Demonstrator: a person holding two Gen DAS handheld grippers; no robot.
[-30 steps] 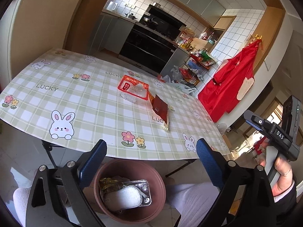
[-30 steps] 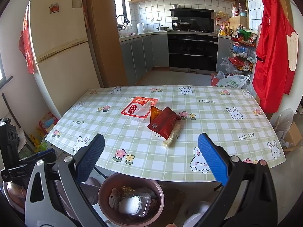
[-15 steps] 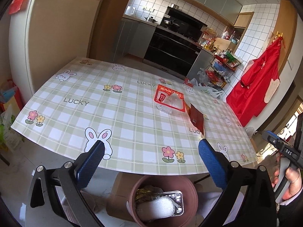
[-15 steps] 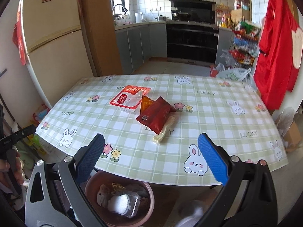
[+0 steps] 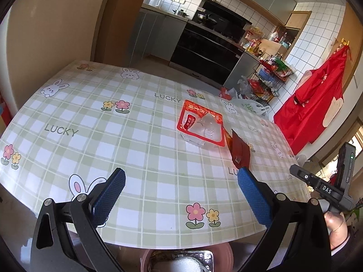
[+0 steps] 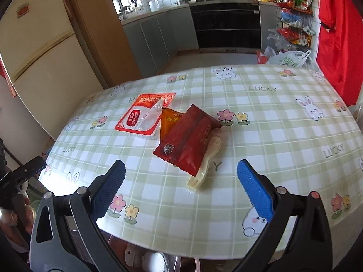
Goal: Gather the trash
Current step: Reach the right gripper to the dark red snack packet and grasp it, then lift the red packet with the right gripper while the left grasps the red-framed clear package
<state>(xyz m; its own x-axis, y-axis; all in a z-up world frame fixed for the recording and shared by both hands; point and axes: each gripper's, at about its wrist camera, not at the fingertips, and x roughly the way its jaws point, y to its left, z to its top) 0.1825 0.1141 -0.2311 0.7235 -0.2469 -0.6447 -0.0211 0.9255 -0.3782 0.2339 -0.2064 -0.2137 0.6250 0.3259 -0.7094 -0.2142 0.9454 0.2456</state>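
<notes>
Now right claw (image 6: 180, 189) open near red packet (image 6: 187, 139).

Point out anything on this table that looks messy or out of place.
A loose pile mid-table: an opened red-rimmed plastic tray, an orange sachet half under a dark red wrapper, and a pale plastic utensil sticking out beneath it. Nothing looks spilled.

We found three pieces of trash on the desk (image 6: 272, 122): the tray (image 6: 145, 116) lay farthest left, the small sachet (image 6: 169, 122) just beside it, and the large packet (image 6: 188, 140) overlapped that sachet and a utensil (image 6: 207, 161). The bin (image 5: 188, 260) stood below the desk's near edge.
</notes>
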